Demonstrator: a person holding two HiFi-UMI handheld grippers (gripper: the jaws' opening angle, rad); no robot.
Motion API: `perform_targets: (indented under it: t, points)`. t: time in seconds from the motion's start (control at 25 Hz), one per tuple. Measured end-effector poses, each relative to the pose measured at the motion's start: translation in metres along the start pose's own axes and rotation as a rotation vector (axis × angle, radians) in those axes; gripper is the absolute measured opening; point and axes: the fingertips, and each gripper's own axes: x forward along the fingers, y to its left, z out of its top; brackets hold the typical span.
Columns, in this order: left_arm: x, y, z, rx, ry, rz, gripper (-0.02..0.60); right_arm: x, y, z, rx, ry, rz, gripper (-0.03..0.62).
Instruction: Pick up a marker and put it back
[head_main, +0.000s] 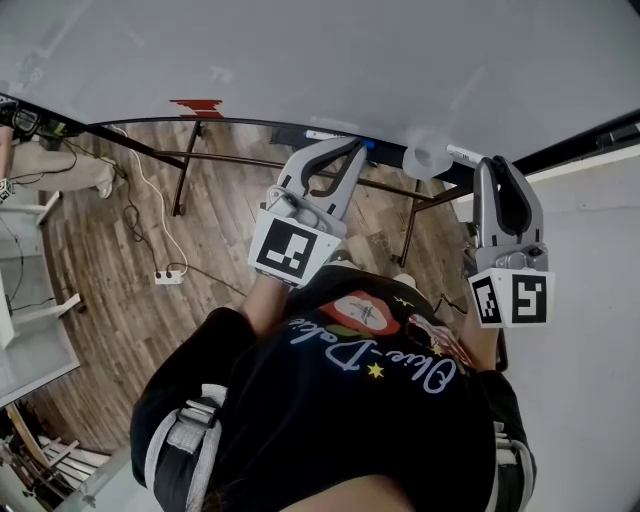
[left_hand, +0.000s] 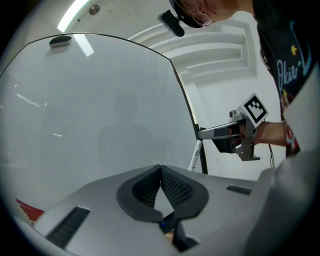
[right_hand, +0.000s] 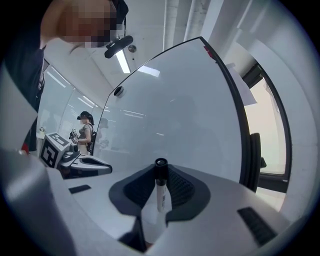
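A white marker (right_hand: 160, 192) with a black cap stands upright between the jaws of my right gripper (right_hand: 161, 174), which is shut on it in front of the whiteboard (right_hand: 180, 110). From the left gripper view the marker (left_hand: 195, 155) hangs below the right gripper (left_hand: 231, 133). In the head view the right gripper (head_main: 491, 165) is at the board's lower edge, with the marker's white end (head_main: 463, 153) poking out. My left gripper (left_hand: 160, 168) is shut with nothing in it and faces the whiteboard (left_hand: 100, 110). It sits left of the right one, (head_main: 353, 147) in the head view.
A dark eraser (left_hand: 60, 41) clings high on the board. A blue marker (head_main: 340, 137) lies on the board's ledge, beside a round pale holder (head_main: 430, 157). Stand legs (head_main: 185, 175) and cables (head_main: 150, 200) are on the wooden floor. Another person (right_hand: 86, 129) stands far left.
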Motion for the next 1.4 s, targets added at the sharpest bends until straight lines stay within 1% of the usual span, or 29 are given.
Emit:
perform_targets:
  t: [0.16, 0.32, 0.8, 1.2, 1.4]
  points:
    - [-0.003, -0.001, -0.001, -0.007, -0.001, -0.001, 0.003, -0.003, 0.004, 0.001, 0.001, 0.001, 0.007, 0.067]
    - [-0.003, -0.001, -0.002, 0.013, 0.011, -0.003, 0.003, -0.003, 0.005, 0.001, -0.005, -0.001, 0.01, 0.067]
    - [-0.008, -0.006, 0.001, 0.004, 0.005, -0.003, 0.003, -0.01, 0.006, 0.003, -0.018, -0.003, 0.008, 0.067]
    - [-0.013, -0.008, 0.002, 0.013, 0.008, 0.014, 0.004, -0.015, 0.006, 0.005, -0.017, -0.014, 0.012, 0.067]
    - [-0.015, -0.006, 0.0, 0.003, 0.011, 0.022, 0.003, -0.013, 0.007, 0.004, -0.016, -0.018, 0.017, 0.067]
